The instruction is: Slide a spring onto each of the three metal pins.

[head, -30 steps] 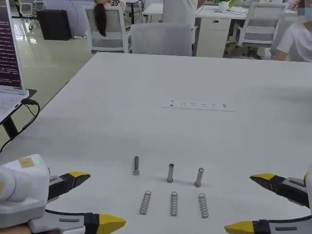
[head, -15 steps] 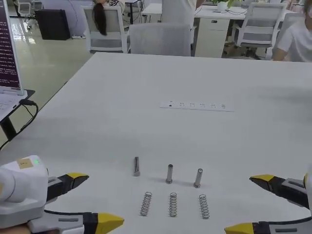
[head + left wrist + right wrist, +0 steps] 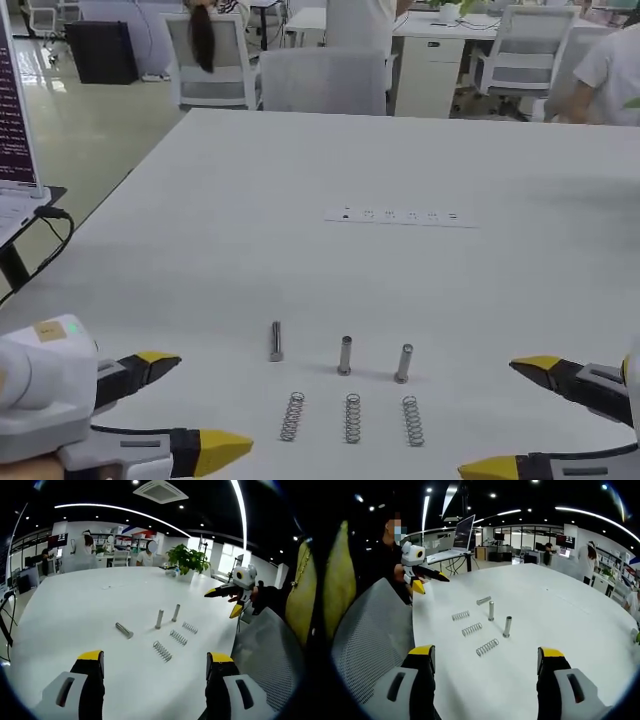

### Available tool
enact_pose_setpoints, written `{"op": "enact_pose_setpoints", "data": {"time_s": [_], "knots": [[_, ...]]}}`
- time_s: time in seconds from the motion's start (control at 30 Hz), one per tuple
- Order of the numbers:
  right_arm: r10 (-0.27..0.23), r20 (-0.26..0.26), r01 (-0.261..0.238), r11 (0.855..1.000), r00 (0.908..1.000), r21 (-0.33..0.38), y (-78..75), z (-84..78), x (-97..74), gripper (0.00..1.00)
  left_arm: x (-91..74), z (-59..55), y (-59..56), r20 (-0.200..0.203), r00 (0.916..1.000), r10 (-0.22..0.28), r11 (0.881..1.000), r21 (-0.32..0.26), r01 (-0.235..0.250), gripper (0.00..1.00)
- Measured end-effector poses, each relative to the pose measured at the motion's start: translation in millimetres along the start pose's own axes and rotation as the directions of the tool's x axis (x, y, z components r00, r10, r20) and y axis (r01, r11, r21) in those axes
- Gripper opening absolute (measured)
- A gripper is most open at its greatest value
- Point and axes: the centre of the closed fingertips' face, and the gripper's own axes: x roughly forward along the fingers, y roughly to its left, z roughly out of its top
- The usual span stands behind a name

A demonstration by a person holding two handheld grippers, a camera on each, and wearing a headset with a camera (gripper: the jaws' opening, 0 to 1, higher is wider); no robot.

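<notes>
No spring fitted; left gripper (image 3: 215, 400) and right gripper (image 3: 487, 416) wide open, empty.
Three coiled wire springs (image 3: 352, 418) lie just before three short grey metal pins (image 3: 345, 355); the leftmost pin (image 3: 276, 341) lies flat and could roll, the upright two could topple if nudged.

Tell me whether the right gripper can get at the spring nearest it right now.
Probably yes. The right gripper is open, only bare table lies between it and the rightmost spring, and the nearest pin stands beyond the spring, off that path.

Head cam faces fwd/down over table (image 3: 300, 180). L gripper (image 3: 200, 402) cam at 8 o'clock, R gripper (image 3: 500, 415) cam at 4, low, close, facing inward; all share pins (image 3: 345, 355).
</notes>
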Motion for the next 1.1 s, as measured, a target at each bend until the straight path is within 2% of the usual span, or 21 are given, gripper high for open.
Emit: {"op": "enact_pose_setpoints", "data": {"time_s": [0.13, 0.57, 0.83, 1.1], "knots": [[-0.001, 0.002, 0.001, 1.000, 1.0000, 0.000, 1.0, 0.4, -0.6, 0.83, 0.2, 1.5, 0.5, 0.000, 1.0000, 0.001, 1.000, 0.003, -0.001, 0.81], [0.001, 0.006, -0.001, 1.000, 1.0000, -0.006, 2.1, 2.0, -1.9, 0.83, 7.1, 16.9, 6.5, -0.001, 1.0000, 0.001, 0.999, 0.033, -0.001, 0.79], [-0.005, 0.007, 0.005, 1.000, 1.0000, -0.004, 1.8, 1.7, -2.8, 0.83, 20.4, 32.1, 23.0, -0.008, 0.9998, 0.020, 0.998, 0.062, -0.019, 0.74], [-0.008, 0.006, 0.008, 1.000, 0.9999, -0.002, 3.1, 0.9, -2.4, 0.83, 37.7, 40.2, 35.3, -0.025, 0.9990, 0.036, 0.997, 0.067, -0.034, 0.70]]}}
